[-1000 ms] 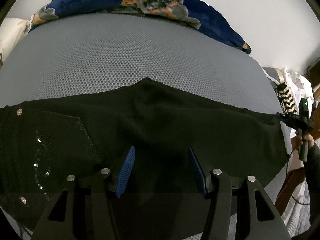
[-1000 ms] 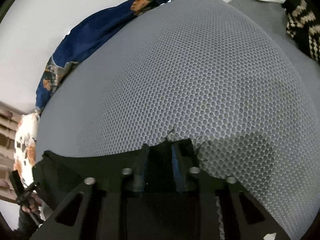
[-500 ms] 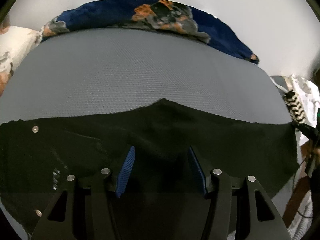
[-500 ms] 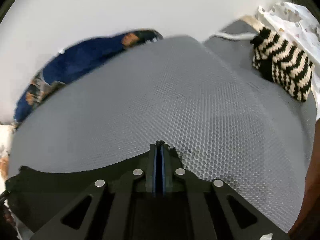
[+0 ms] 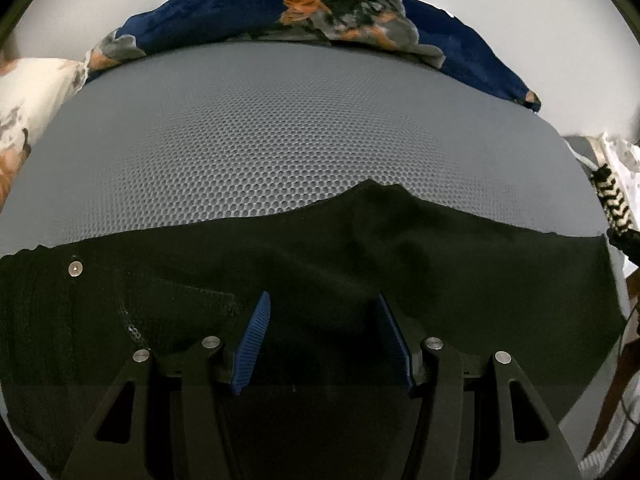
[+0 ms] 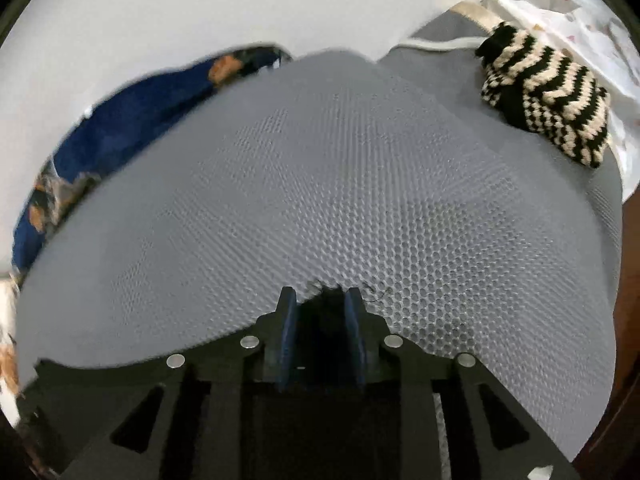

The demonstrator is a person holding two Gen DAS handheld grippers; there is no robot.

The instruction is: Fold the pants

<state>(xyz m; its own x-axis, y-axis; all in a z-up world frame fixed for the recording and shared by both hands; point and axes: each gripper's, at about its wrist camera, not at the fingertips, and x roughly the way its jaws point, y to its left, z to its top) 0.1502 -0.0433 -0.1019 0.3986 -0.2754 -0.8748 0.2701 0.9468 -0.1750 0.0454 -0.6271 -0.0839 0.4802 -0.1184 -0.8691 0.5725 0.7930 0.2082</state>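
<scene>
Black pants (image 5: 360, 264) lie flat across the near part of a grey mesh bed surface (image 5: 280, 136), with a rivet and a pocket at the left. My left gripper (image 5: 322, 312) is open just above the pants' middle, holding nothing. In the right wrist view my right gripper (image 6: 320, 300) has its jaws partly apart around the frayed corner of the pants (image 6: 320, 316), which lies between the blue pads on the mesh (image 6: 340, 184).
A dark blue flowered blanket (image 5: 340, 12) lies along the far edge by the white wall. A floral pillow (image 5: 28, 96) is at the left. A black-and-cream knit item (image 6: 548, 100) and white cloth (image 6: 572, 8) sit at the right.
My right gripper was shut on the pants corner half a second ago and now has its jaws apart. The left gripper stays open over the pants.
</scene>
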